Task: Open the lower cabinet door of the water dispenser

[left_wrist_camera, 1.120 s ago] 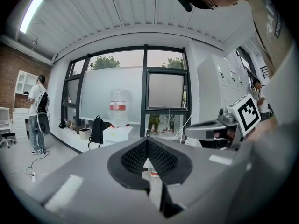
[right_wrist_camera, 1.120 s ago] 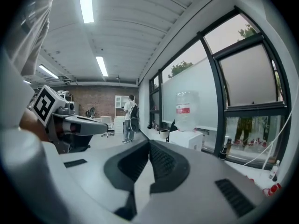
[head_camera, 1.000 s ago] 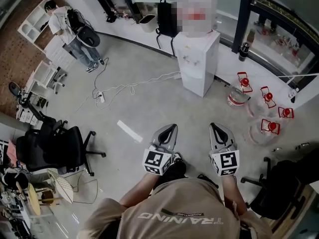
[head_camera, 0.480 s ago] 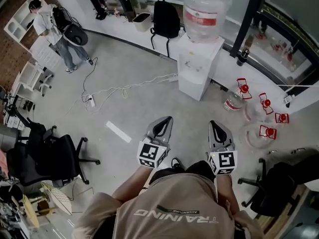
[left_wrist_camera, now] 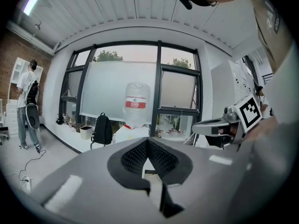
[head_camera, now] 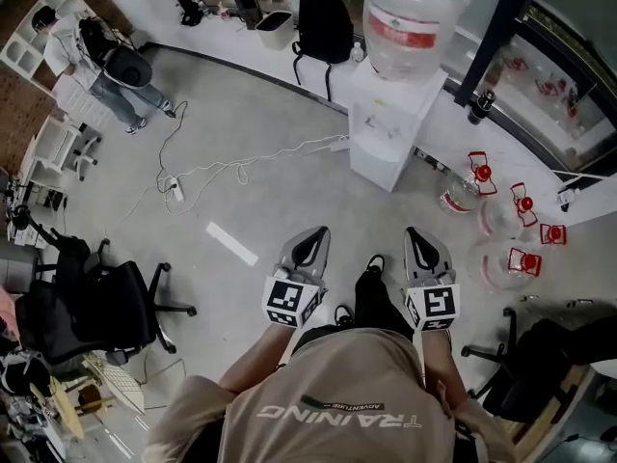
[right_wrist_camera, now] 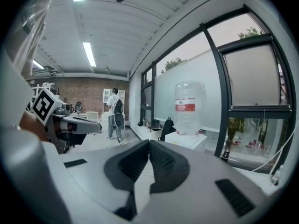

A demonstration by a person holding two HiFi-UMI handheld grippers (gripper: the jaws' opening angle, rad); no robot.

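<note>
Head view: the white dispenser (head_camera: pixel 393 128) stands by the window wall, well ahead of both claws, with a bottle (head_camera: pixel 416 13) upended on top. The bottle's red label (head_camera: pixel 410 35) carries white print too small to read. The lower door (head_camera: pixel 378 162) on the dispenser's front looks shut.

The left claw (head_camera: pixel 311 234) and right claw (head_camera: pixel 420 234) are held side by side over the floor (head_camera: pixel 318 201), pointing toward the dispenser and well apart from it. Each bears a cube (head_camera: pixel 291 300) with a black-and-white square marker. In the gripper views both claws have their jaws pressed together with nothing between them.

The person's shirt (head_camera: pixel 337 413) reads "TRAINING" with a smaller "ADVENTURE". A black backpack (head_camera: pixel 323 22) leans left of the dispenser; jugs (head_camera: pixel 506 225) with red tops lie to its right.
</note>
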